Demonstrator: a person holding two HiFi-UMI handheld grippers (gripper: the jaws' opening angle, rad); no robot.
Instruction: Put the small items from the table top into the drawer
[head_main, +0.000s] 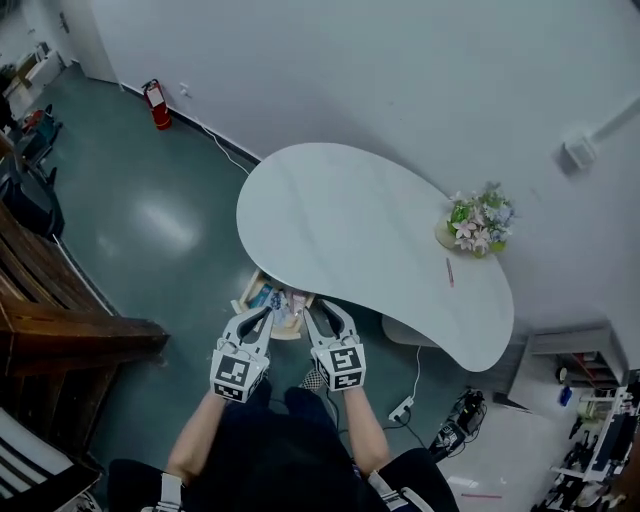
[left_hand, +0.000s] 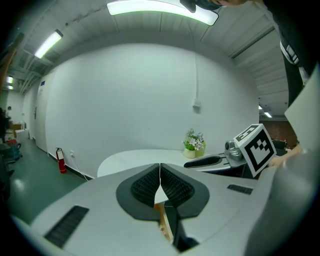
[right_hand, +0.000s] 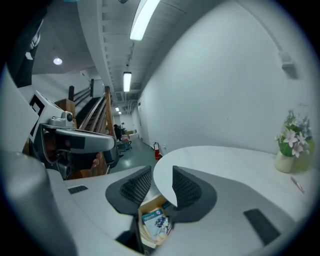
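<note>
White kidney-shaped worktop (head_main: 340, 215): slim red pen (head_main: 449, 271) left. Left claw (left_hand: 160, 174) pressed together, right claw (right_hand: 161, 184) spread, both empty. Best pinch pen mid-length, carry to open wooden drawer (head_main: 250, 292).

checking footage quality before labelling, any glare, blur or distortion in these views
Head view: sharp and evenly lit, with a soft glare patch on the floor and mild wide-lens bowing. Left gripper view: heavy fisheye, dark corners, and the ceiling light is blown out. Right gripper view: same fisheye and dark corners; the flowers near the edge look slightly soft.
</note>
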